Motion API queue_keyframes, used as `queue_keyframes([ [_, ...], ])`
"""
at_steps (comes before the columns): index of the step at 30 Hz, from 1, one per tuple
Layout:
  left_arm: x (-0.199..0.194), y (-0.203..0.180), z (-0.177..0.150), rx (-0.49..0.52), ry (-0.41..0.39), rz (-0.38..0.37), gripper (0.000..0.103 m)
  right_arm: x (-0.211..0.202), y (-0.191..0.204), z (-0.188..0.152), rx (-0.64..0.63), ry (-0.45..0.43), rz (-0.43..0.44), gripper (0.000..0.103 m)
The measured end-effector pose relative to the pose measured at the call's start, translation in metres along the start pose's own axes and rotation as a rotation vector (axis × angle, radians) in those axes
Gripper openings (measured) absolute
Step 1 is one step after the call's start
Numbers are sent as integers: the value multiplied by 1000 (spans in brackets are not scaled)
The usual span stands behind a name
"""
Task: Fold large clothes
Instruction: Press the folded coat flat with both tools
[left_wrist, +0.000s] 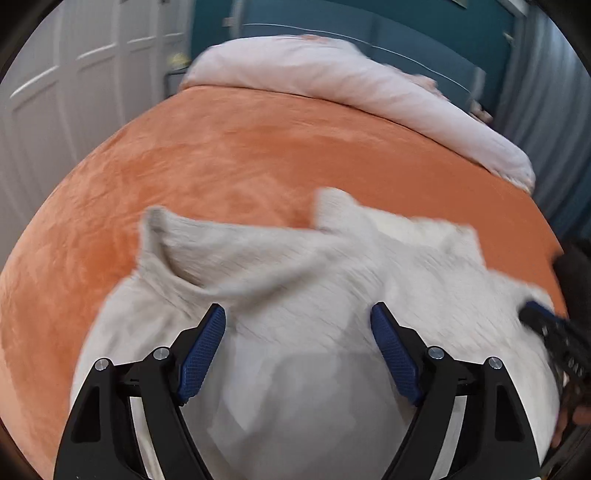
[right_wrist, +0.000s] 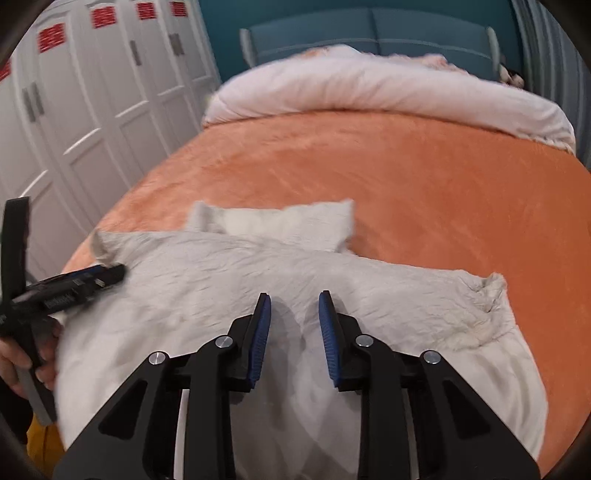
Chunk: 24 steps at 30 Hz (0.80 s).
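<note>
- A white sweater (left_wrist: 295, 295) is spread on the orange bedspread (left_wrist: 221, 155), near its front edge.
- The left gripper (left_wrist: 298, 347) is held above it, fingers wide apart, nothing clamped.
- The right gripper (right_wrist: 294, 332) is held over the sweater's middle, fingers apart and empty.
- A pink duvet (right_wrist: 369, 88) is bunched at the far end; white wardrobes (right_wrist: 92, 92) are seen at left.
- Both views are motion-blurred; the sweater's near edge is hidden by the grippers.

An orange bedspread (right_wrist: 424, 177) covers the bed and fills the middle of both views. At twelve o'clock a pale pink duvet (right_wrist: 369, 92) lies bunched across its far end, touching a teal headboard (right_wrist: 373, 29). White panelled wardrobe doors (right_wrist: 85, 96) stand at nine to eleven o'clock; grey curtains (left_wrist: 546, 110) hang at two o'clock.
</note>
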<state>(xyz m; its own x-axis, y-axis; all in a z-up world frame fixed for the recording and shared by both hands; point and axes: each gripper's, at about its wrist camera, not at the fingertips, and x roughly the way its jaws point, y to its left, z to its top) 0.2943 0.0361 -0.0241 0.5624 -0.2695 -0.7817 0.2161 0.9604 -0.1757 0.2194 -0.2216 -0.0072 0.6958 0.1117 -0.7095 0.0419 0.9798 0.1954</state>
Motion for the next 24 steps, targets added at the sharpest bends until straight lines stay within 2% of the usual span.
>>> queue_keyframes([
  [4, 21, 29, 24, -57, -14, 79, 82, 23, -26, 4, 80, 25, -8, 24],
  [6, 41, 43, 32, -87, 23, 110, 82, 35, -29, 1, 85, 38, -11, 24],
  [10, 69, 57, 30, -107, 64, 124, 84, 51, -30, -3, 95, 51, 2, 24],
  [16, 82, 54, 22, -90, 57, 164, 87, 57, -37, -7, 125, 50, 33, 24],
  [19, 75, 55, 22, -90, 51, 153, 85, 48, -41, -7, 145, 34, 63, 24],
  [22, 36, 49, 26, -81, -12, 167, 79, 5, -56, -3, 187, -58, 36, 24],
  [24, 0, 39, 27, -82, -65, 99, 80, -23, -72, -3, 218, -102, -7, 25],
])
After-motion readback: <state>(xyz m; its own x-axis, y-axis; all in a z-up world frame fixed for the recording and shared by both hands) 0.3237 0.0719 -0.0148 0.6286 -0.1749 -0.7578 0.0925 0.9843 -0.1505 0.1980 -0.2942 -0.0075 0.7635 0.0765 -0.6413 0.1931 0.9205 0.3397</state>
